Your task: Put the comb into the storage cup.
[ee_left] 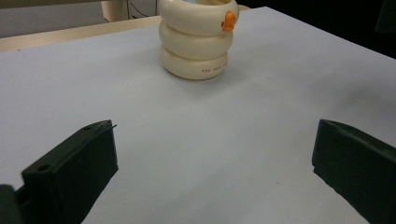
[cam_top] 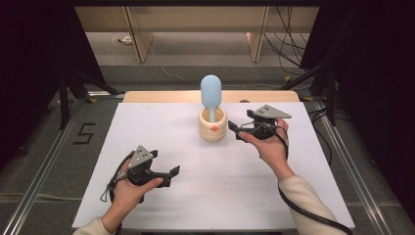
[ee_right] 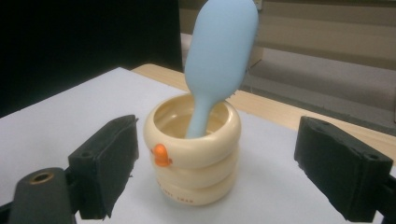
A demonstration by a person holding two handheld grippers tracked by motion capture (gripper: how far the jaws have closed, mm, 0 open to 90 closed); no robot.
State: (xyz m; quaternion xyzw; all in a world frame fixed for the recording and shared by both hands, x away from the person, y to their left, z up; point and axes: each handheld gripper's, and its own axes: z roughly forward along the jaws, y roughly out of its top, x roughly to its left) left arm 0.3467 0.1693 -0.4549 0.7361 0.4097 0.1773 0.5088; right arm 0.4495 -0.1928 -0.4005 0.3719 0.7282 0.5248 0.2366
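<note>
The right gripper is wide open and holds nothing, level with the cup that keeps the blue spoon upright mid-table, probably to grasp it, while the open, empty left gripper waits well apart.

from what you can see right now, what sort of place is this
Probably a lab or studio set up for recording handling tasks: a white-topped table ringed by dark curtains, loose cables on the floor, and a taped number 5 beside the table.
</note>
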